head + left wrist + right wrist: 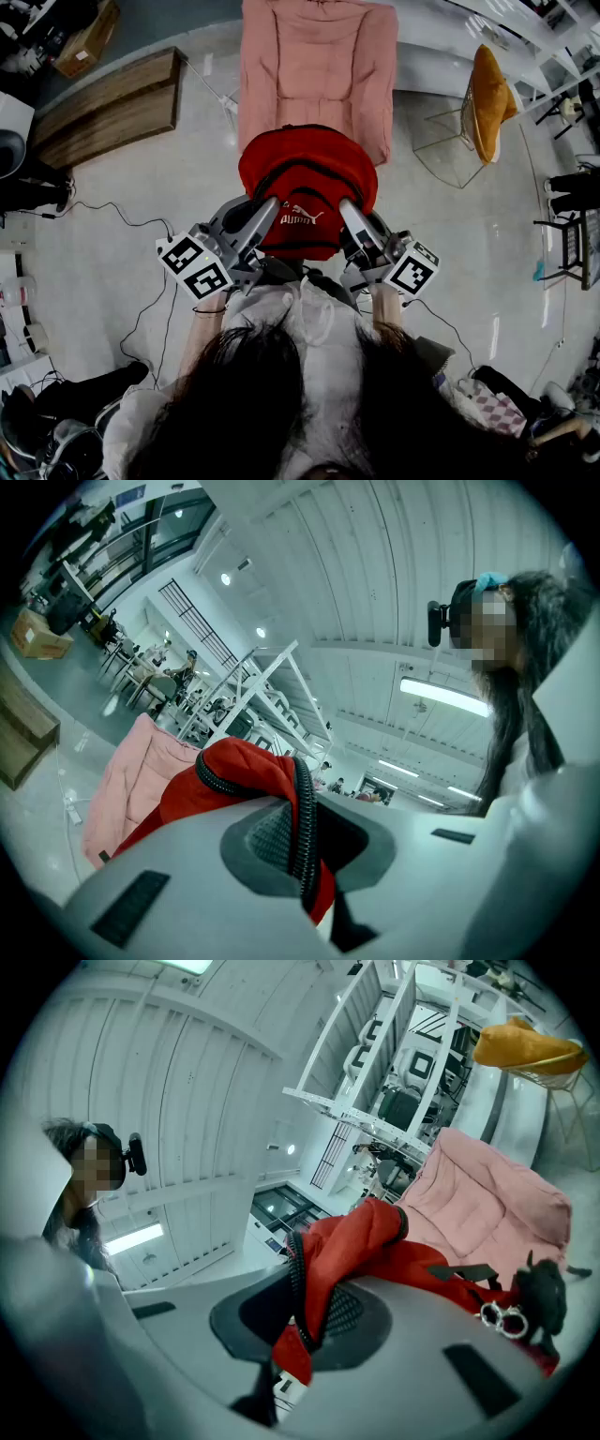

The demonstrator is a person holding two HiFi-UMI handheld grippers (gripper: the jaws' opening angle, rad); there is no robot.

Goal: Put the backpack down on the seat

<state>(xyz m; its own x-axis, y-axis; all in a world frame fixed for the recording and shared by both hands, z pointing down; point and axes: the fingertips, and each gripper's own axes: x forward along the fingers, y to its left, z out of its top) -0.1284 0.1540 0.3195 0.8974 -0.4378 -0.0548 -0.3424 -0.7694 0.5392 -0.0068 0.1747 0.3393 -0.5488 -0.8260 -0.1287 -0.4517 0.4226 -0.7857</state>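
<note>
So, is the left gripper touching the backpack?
Touching. The left gripper view shows the left gripper with its jaws shut on the zippered red edge of the backpack.

The backpack point(307, 183) is just in front of the seat point(317, 66), on the person's side, and it may hang over the seat's front edge. The left gripper point(267, 210) is at the backpack's left and the right gripper point(349, 212) at its right. A bench point(108, 105) lies left of the seat. Another chair point(487, 103) stands right of the seat.
</note>
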